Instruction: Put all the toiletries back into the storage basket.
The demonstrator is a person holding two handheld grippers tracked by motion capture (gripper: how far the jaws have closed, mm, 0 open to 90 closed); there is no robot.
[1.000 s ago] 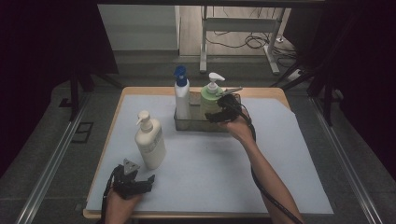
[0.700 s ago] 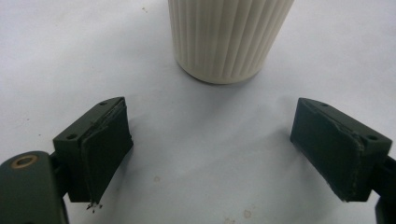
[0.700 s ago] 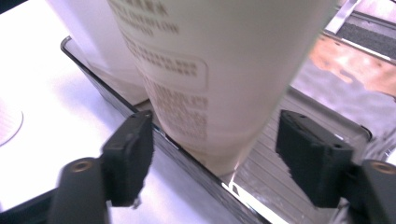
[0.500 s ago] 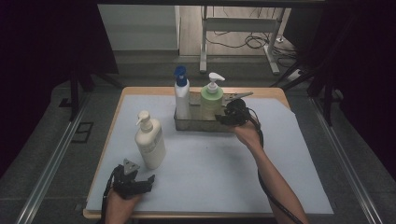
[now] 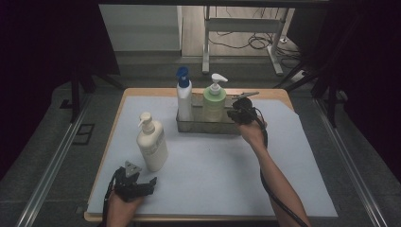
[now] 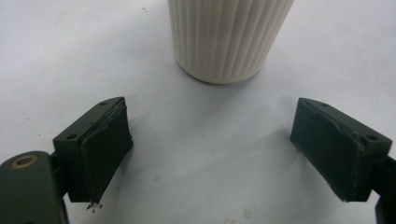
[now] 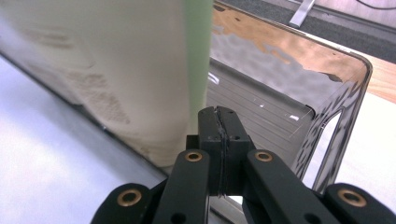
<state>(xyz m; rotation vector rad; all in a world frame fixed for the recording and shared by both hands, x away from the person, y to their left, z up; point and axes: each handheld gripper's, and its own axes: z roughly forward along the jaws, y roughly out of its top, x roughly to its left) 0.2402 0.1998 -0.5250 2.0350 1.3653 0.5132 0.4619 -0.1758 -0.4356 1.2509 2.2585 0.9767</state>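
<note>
We are pressing our right claw [image 7: 219, 140], its jaws just closed on nothing, beside the green bottle [image 5: 214, 101] in the metal tray [image 5: 208, 126]; our left claw [image 6: 224, 154] is gaping before the cream bottle [image 6: 229, 37].

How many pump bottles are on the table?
3: a cream bottle standing on the mat near the left gripper, and a blue-topped bottle and green bottle inside the metal caddy.

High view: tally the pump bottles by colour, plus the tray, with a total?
Cream ribbed pump bottle, standing on the table: 1
White bottle with blue pump, in the tray: 1
Pale green pump bottle, in the tray: 1
Shiny metal tray: 1
Total: 4
</note>
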